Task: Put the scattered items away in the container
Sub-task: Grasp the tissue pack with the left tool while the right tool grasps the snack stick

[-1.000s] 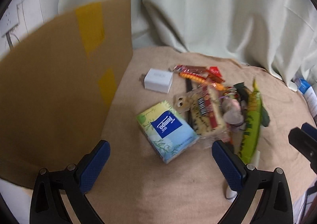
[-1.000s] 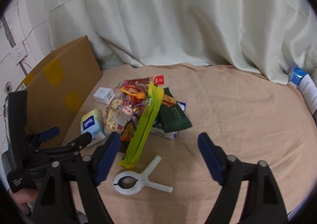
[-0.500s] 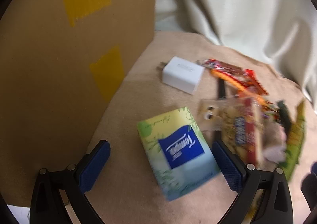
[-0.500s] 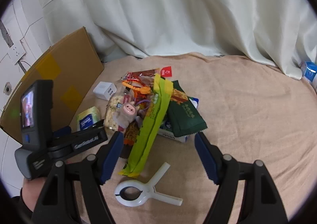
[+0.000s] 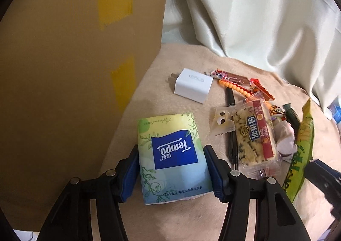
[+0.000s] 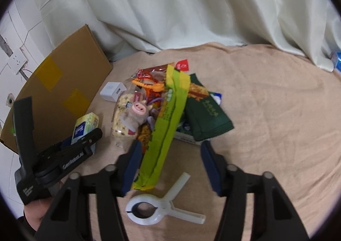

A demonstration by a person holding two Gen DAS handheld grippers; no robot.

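A green-and-blue Tempo tissue pack (image 5: 172,155) lies on the beige cloth beside the cardboard box (image 5: 64,70). My left gripper (image 5: 171,168) is shut on the pack, one blue pad pressed to each long side. The same tissue pack (image 6: 85,125) shows at the left of the right wrist view, with the left gripper's fingers over it. My right gripper (image 6: 170,164) hangs open above the near end of a long green snack packet (image 6: 168,126). That packet lies on a pile with a pig plush (image 6: 138,111) and a rice cracker packet (image 5: 253,134).
A white charger (image 5: 192,85), red snack sticks (image 5: 234,78) and a black pen (image 5: 231,126) lie behind the pack. A dark green packet (image 6: 206,111) sits at the pile's right. A white plastic clip (image 6: 162,204) lies under the right gripper. A pale curtain (image 6: 191,6) backs the cloth.
My left gripper moved forward and down to the tissue pack, and its jaws closed onto it. My right gripper moved nearer the pile and its jaws narrowed slightly.
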